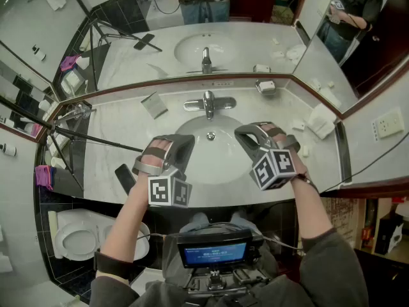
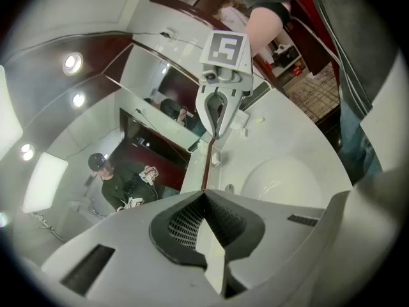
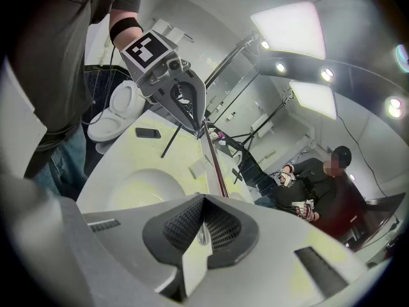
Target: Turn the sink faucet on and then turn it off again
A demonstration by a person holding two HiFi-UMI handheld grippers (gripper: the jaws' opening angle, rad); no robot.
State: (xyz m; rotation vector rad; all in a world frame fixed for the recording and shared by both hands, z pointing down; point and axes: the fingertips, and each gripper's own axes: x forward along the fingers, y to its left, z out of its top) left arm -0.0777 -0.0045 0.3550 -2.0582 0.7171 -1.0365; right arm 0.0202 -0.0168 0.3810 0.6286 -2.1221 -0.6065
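Head view showed the left gripper [image 1: 181, 141] over the sink's [image 1: 217, 165] left edge, jaws pressed together on nothing. The faucet [image 1: 208, 102] stood centred behind the sink, and the right gripper [image 1: 248, 133] hung over the sink's right edge, likewise closed and empty. Its chrome looked rigid and slick, and it probably turned lightly, so it seemed best nudged at the handle's end.

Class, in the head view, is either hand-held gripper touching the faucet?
No: the left hand-held gripper and right hand-held gripper hang over the basin, apart from the faucet.

Angled mirrors [image 1: 255, 43] are wrapping around a pale marble counter [image 1: 108, 171], a ceiling light panel [image 3: 291, 27] is glowing overhead, and a white toilet [image 1: 77, 238] is sitting on dark floor tiles [image 1: 48, 203], while a wall socket [image 1: 388, 125] is showing at right.
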